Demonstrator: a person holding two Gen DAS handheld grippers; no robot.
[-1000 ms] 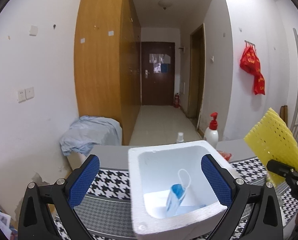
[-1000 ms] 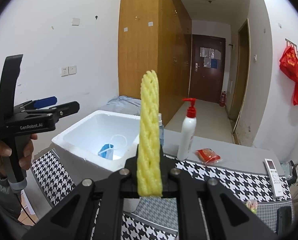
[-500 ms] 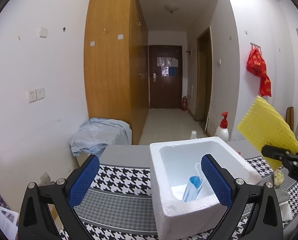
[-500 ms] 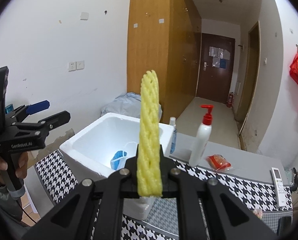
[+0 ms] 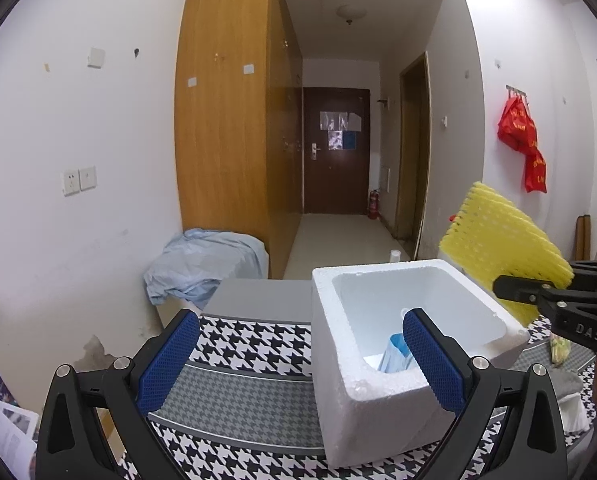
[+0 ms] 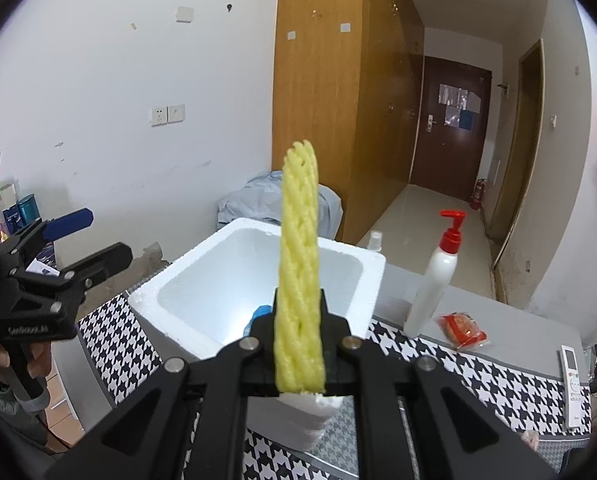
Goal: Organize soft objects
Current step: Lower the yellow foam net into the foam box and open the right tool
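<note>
A blue face mask (image 5: 394,354) already lies in the white foam box (image 6: 202,280) on the table (image 6: 498,384), while the right tongs (image 6: 298,344) pinch the yellow foam net (image 6: 300,264) upright near its rim, yet to drop in, and the left tongs (image 5: 298,364) gape wide and empty.

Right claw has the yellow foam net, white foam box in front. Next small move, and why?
Probably carry the right claw a little further forward until the yellow foam net hangs over the white foam box opening, then lower it. The claw is clamped on the net's lower end, the net stands upright near the box's near edge, and a blue face mask already lies inside. The left claw is open and empty.
</note>
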